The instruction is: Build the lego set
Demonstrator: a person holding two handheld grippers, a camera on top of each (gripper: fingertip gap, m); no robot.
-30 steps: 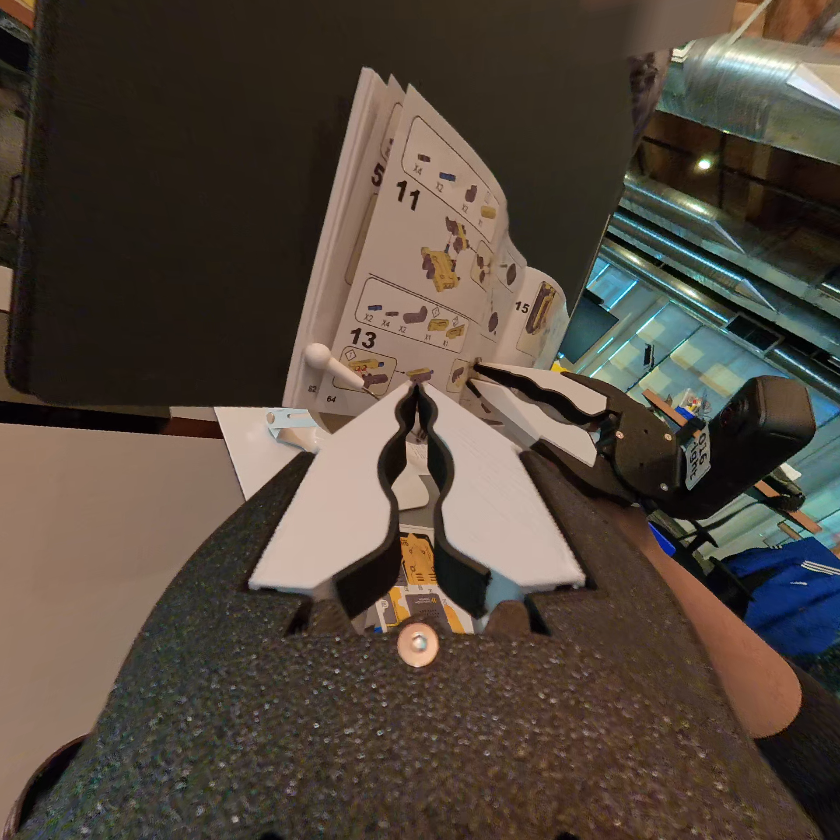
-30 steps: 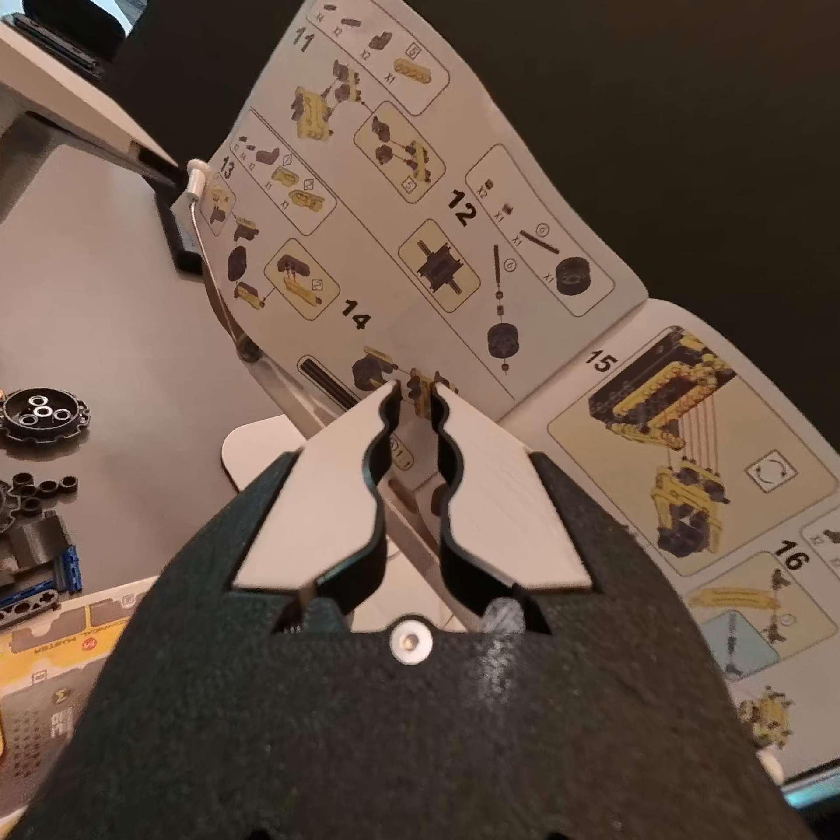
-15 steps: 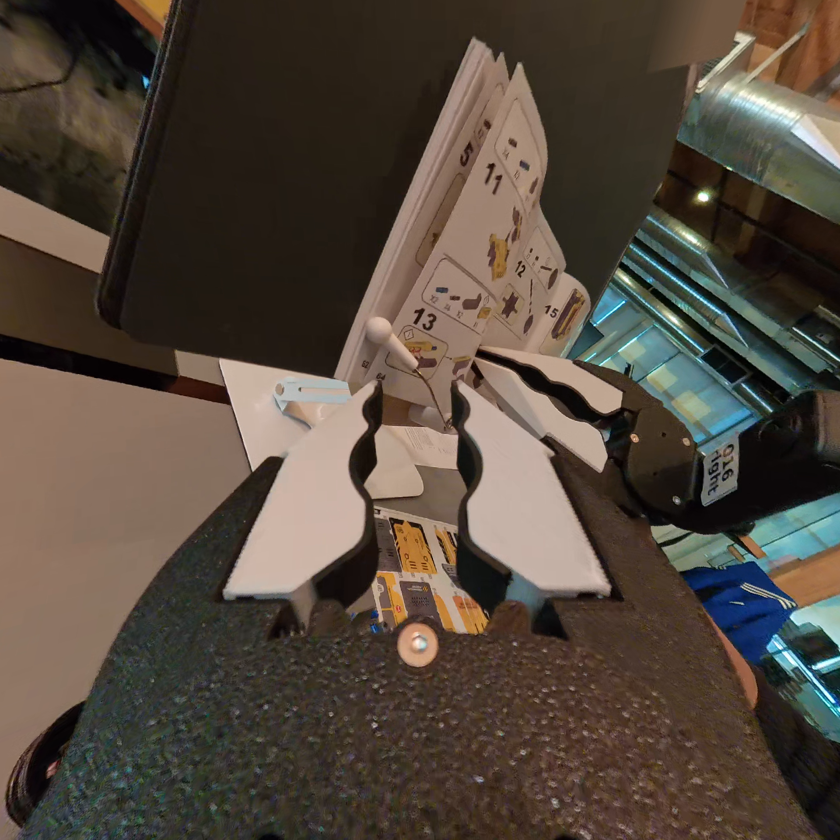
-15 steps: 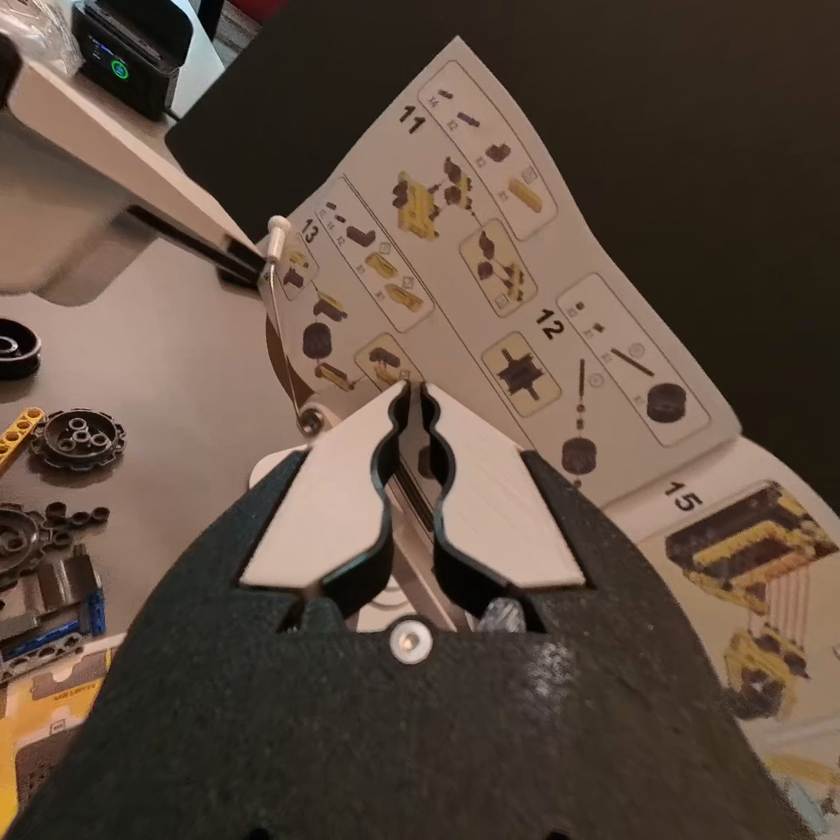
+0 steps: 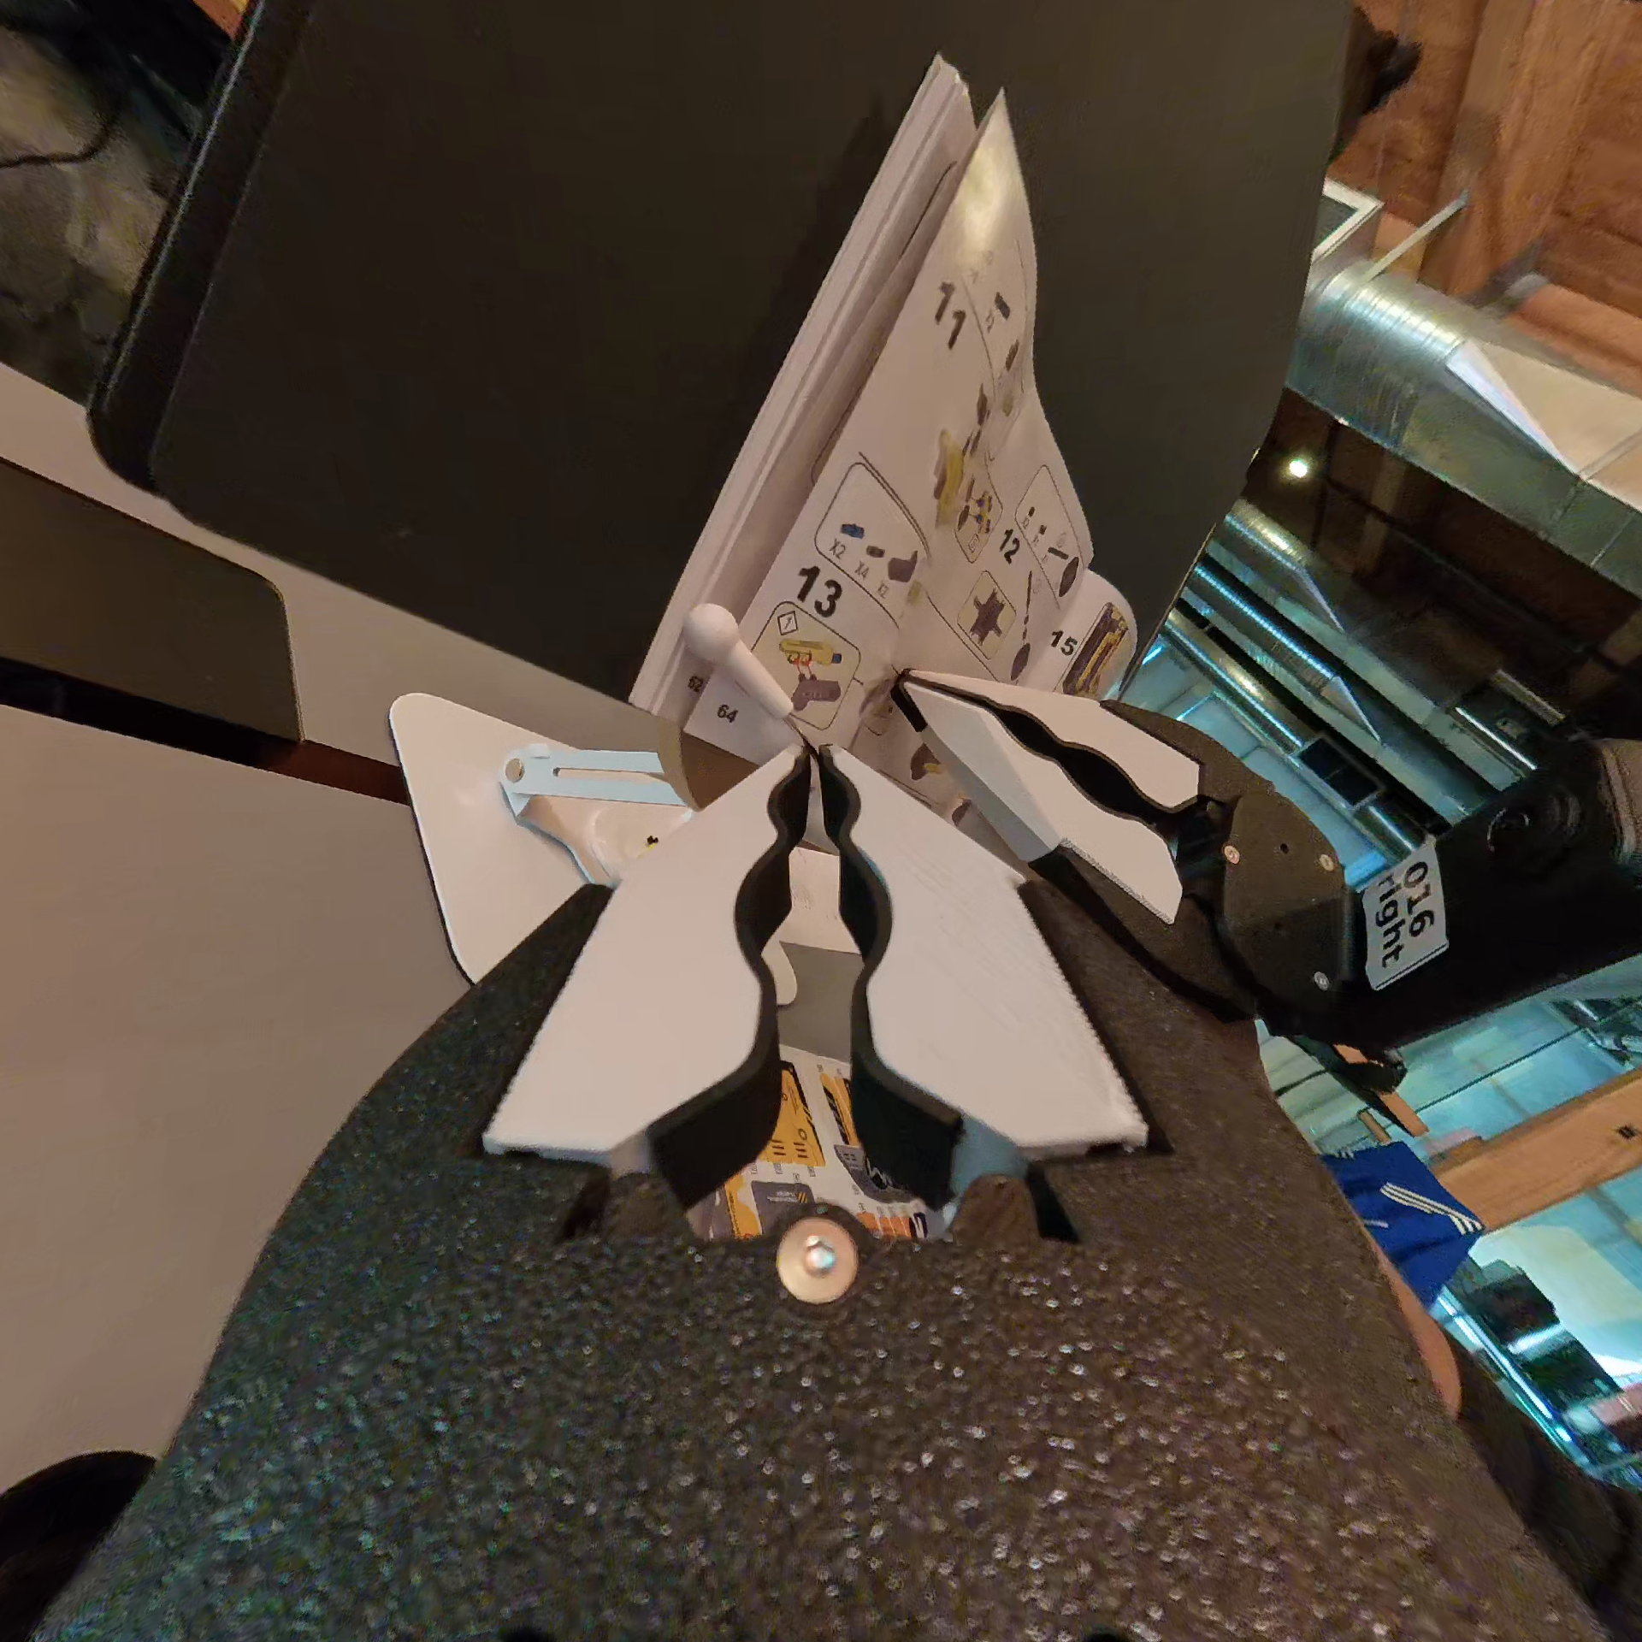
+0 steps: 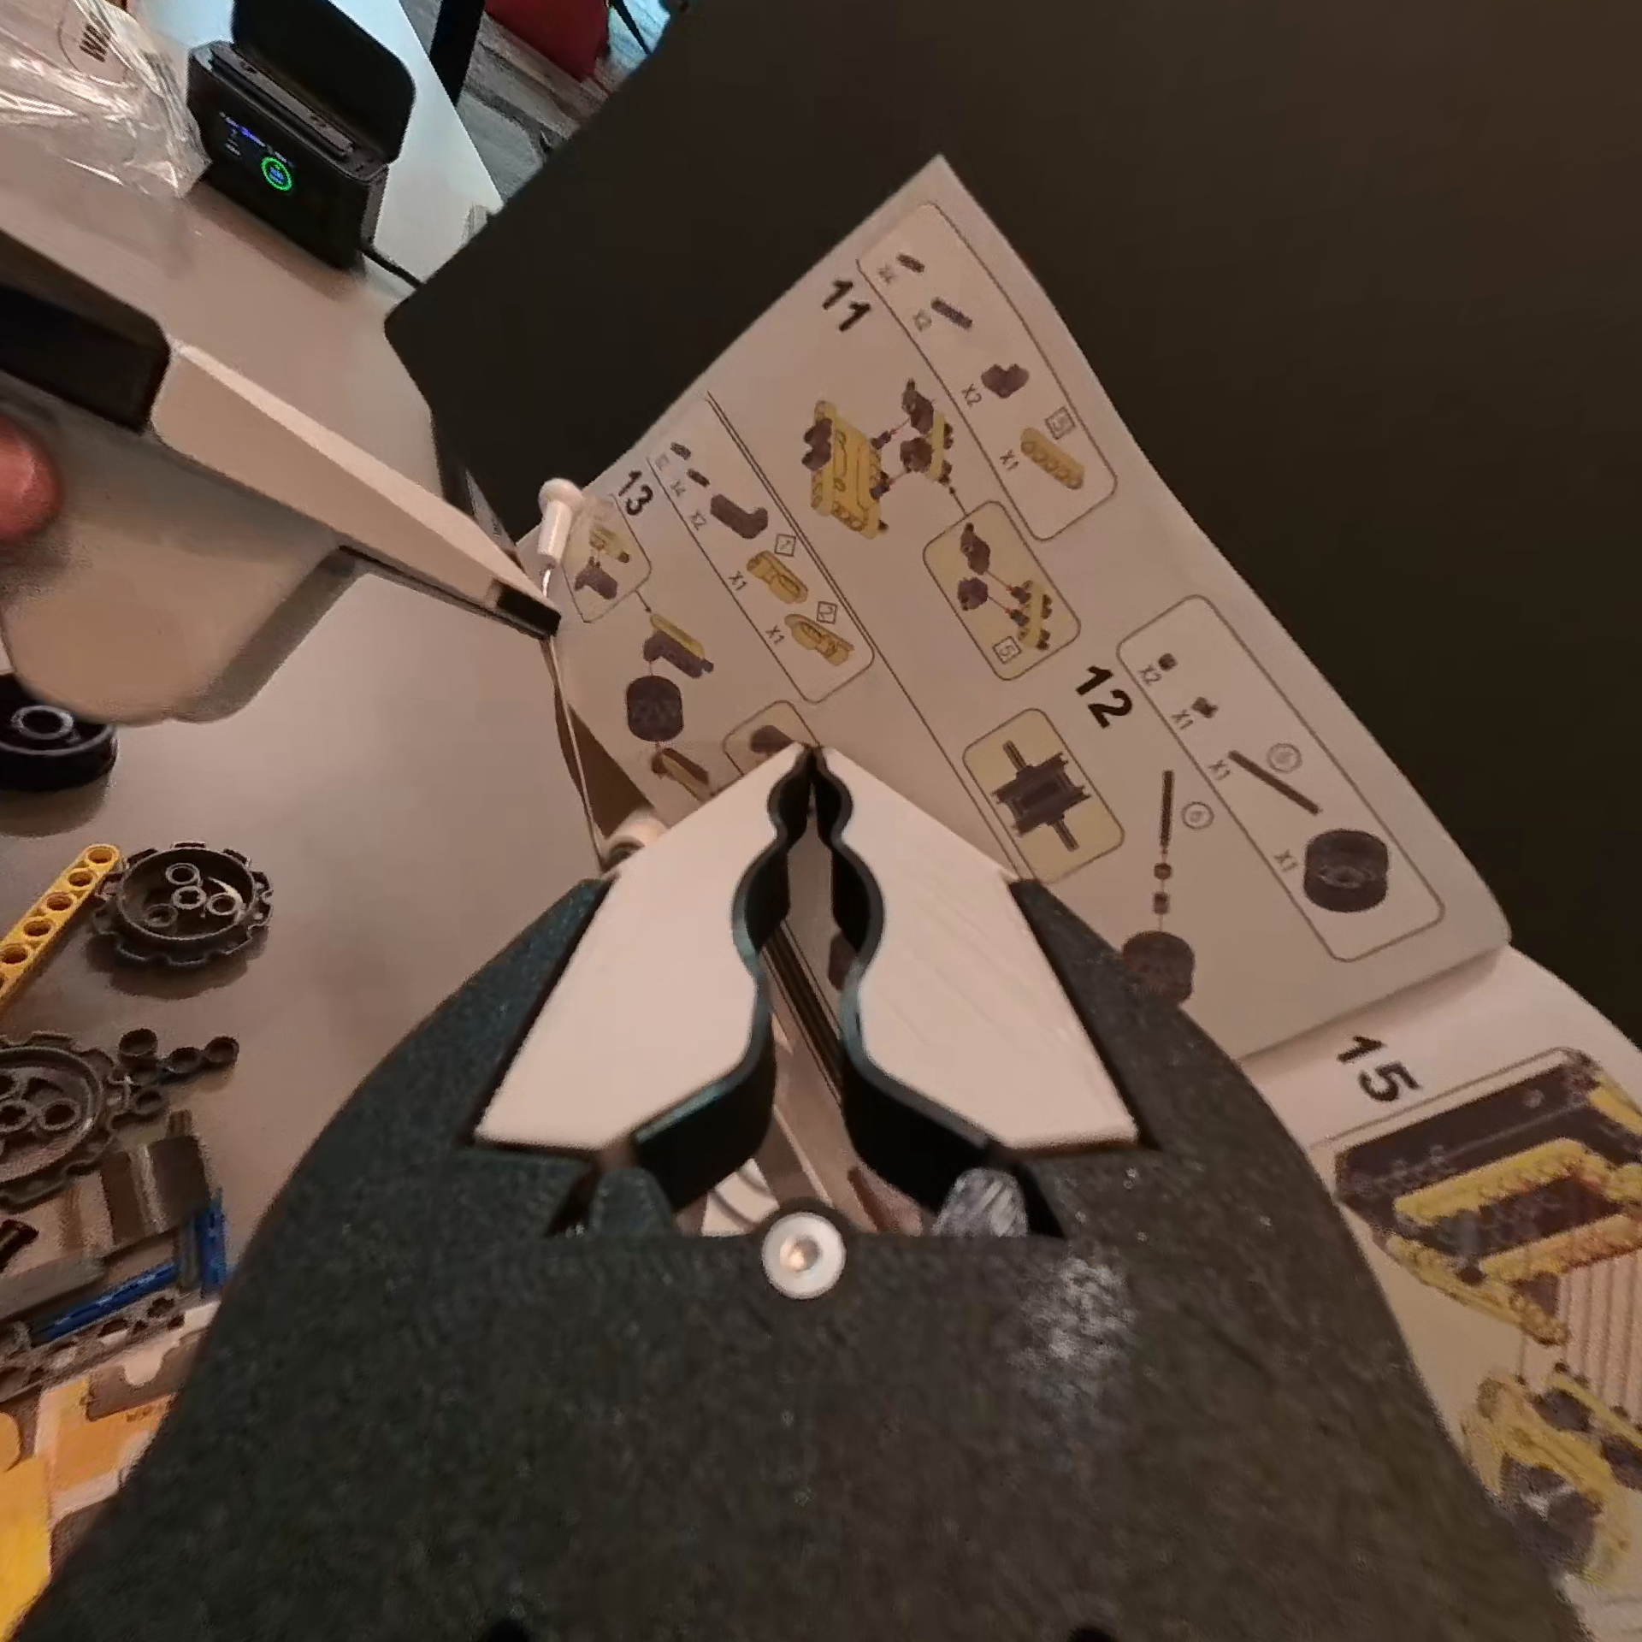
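Left gripper (image 5: 813,755) reclosed on page-holder wire (image 6: 569,711), booklet (image 6: 1022,622) behind

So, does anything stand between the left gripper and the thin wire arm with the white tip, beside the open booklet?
Nothing visible does. The left gripper is at the wire arm, its tips closed on it just below the white tip. The right gripper touches the booklet at the page's lower edge, off to the side, not between them.

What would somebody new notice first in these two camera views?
Probably the open instruction booklet, propped upright on a white stand against a black board. Both grippers meet at its lower edge: the right gripper is shut on a page, the left gripper is shut at the stand's white-tipped wire page holder. Dark gears lie on the table to the left.
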